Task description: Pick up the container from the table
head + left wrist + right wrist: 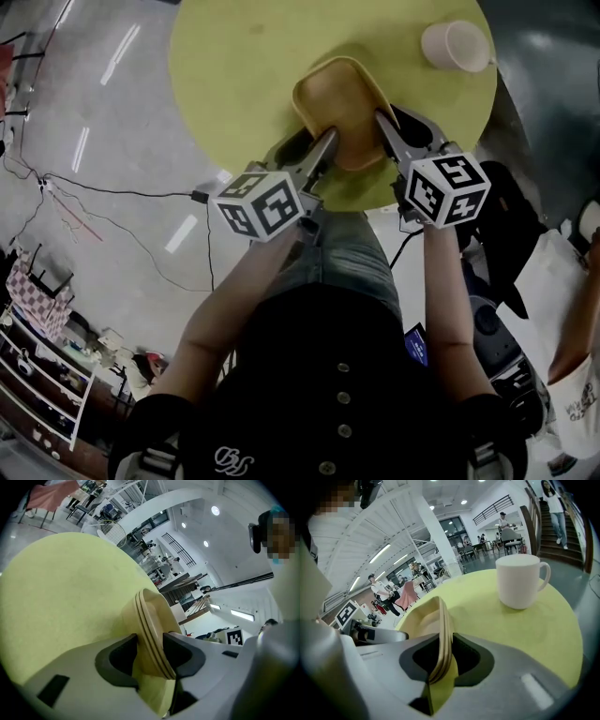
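Observation:
A tan, rounded-rectangle container (342, 98) sits on the round yellow-green table (244, 56), near its front edge. My left gripper (322, 142) is at the container's near-left corner. In the left gripper view the ribbed rim (152, 616) runs between the jaws of this gripper (150, 651); they stand wide and do not clamp it. My right gripper (386, 127) is at the near-right corner. In the right gripper view the jaws of this gripper (445, 656) are narrow, and both pads sit against the thin rim (426, 616).
A white mug (455, 45) stands at the table's far right, behind the container and apart from it (520, 581). Cables (112, 192) trail over the grey floor on the left. Dark bags (511, 216) and another person (577, 356) are at the right.

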